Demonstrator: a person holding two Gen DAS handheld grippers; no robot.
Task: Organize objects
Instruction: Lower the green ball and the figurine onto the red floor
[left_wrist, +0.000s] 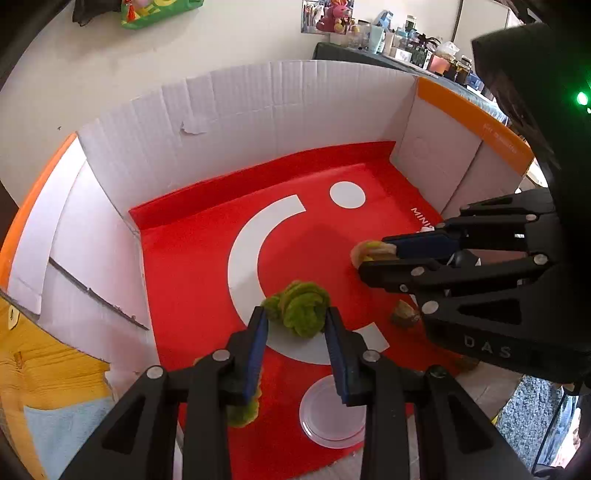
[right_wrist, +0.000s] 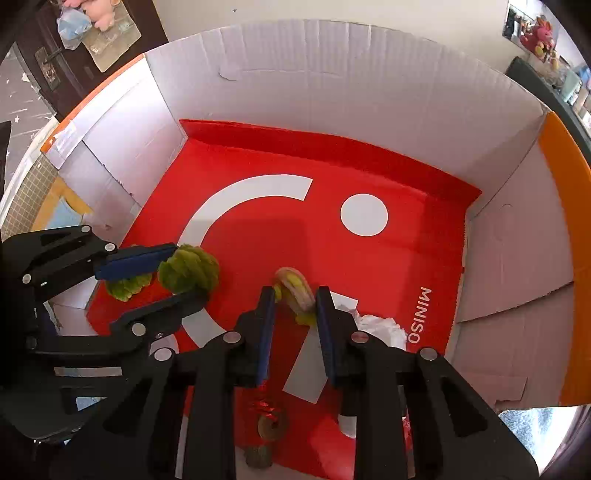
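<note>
Both claws work inside a white cardboard box (left_wrist: 229, 122) whose floor is covered by a red sheet (left_wrist: 192, 258) printed with a white arc and dot. The left claw (left_wrist: 296, 317) is pinching a green fuzzy knot (left_wrist: 301, 308): the knot sits right at the fingertips, a blue pad touching it on each side, most of its bulk sticking out beyond the tips toward the far wall. In the right wrist view the same knot (right_wrist: 190, 269) shows at the left, clamped between the left claw's upper and lower fingers. A second green fuzzy piece (left_wrist: 243, 410) lies on the red sheet under the left finger, near the front edge; from the right wrist it (right_wrist: 127, 286) appears just left of the held knot. The right claw (right_wrist: 295, 295) is pinching a pale yellow-pink fuzzy loop (right_wrist: 295, 290), which arches between the two fingertips and pokes a little past them; in the left wrist view this loop (left_wrist: 364, 251) peeks out at the tip of the right claw (left_wrist: 364, 258), to the right of the green knot and apart from it. A clear round lid (left_wrist: 330, 413) rests near the front, a small brown lump (left_wrist: 404, 314) lies below the right claw, and crumpled white paper (right_wrist: 380, 326) sits beside its right finger.
</note>
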